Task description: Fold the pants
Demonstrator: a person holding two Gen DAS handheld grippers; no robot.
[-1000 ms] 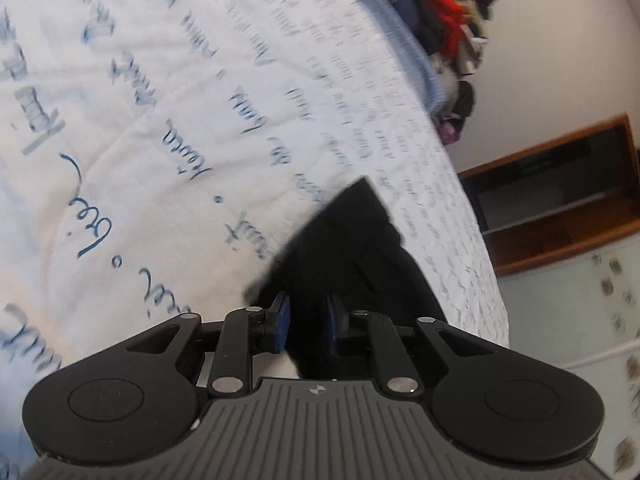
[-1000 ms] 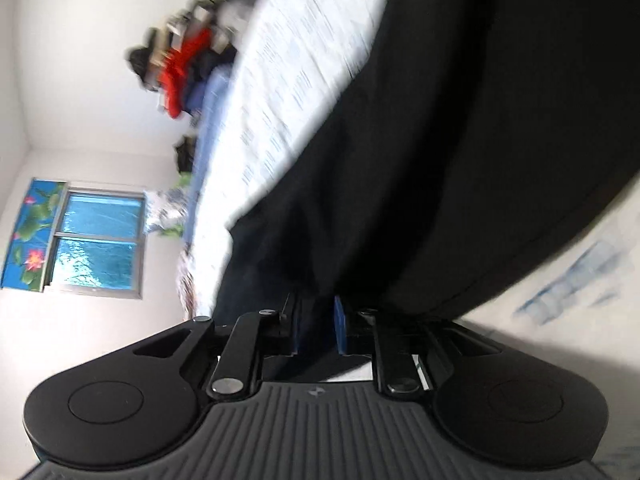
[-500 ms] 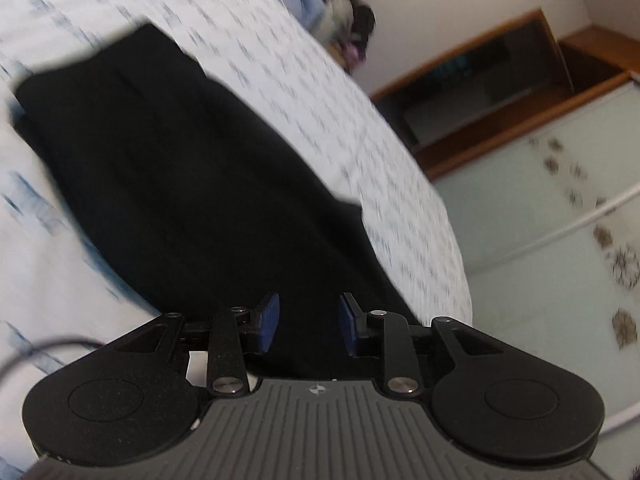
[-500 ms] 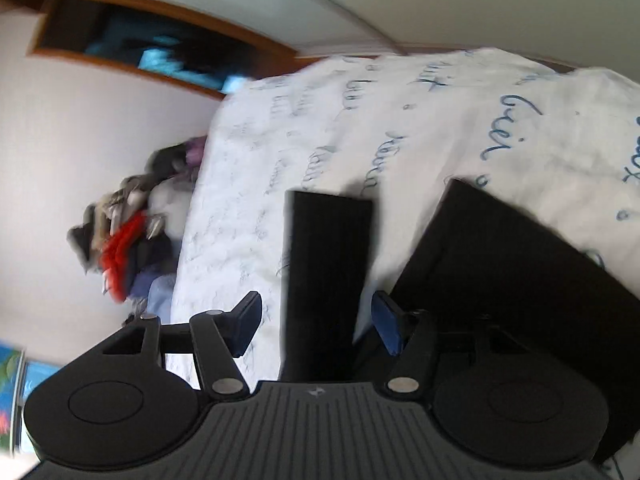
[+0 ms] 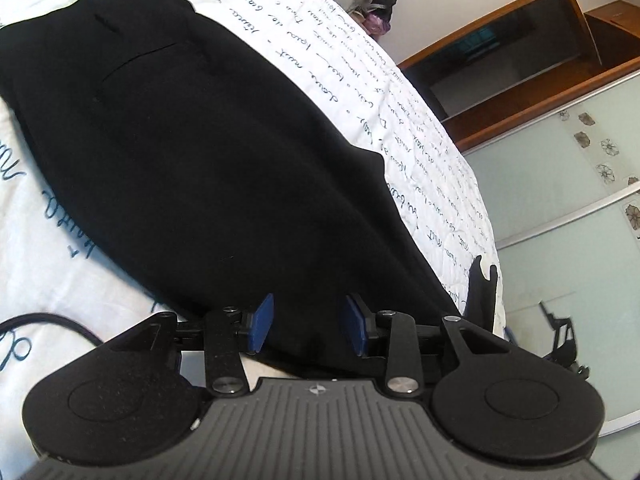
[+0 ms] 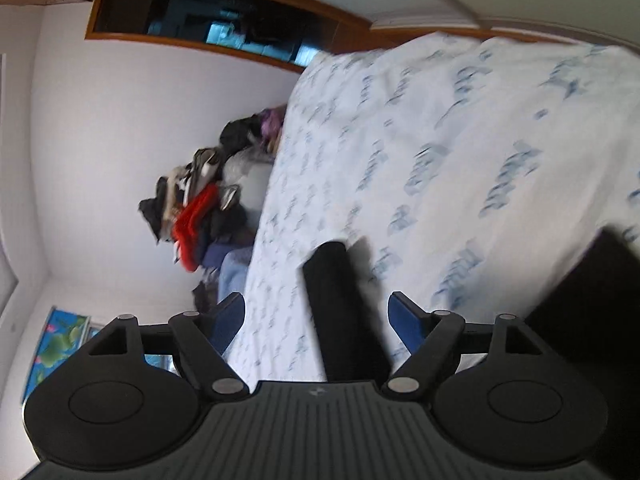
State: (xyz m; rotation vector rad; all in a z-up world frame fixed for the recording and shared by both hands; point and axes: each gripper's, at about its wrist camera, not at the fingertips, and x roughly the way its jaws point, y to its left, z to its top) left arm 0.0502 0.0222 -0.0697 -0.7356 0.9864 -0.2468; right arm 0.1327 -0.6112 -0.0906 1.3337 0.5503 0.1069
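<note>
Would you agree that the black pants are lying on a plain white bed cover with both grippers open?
Not quite: the bed cover is not plain; it is white with blue handwriting printed across it, as the left wrist view shows. The black pants do lie on it, and the left gripper and right gripper are open.

The left black plastic two-finger gripper [image 5: 306,322] has blue rubber pads, silver pivot screws, round side discs and a ribbed grey base; the right black plastic gripper [image 6: 316,320] matches it.

White script-printed bedspread [image 5: 404,128], heaped clothes [image 6: 200,212], wooden shelf [image 5: 520,64], black cable [image 5: 52,318]
</note>
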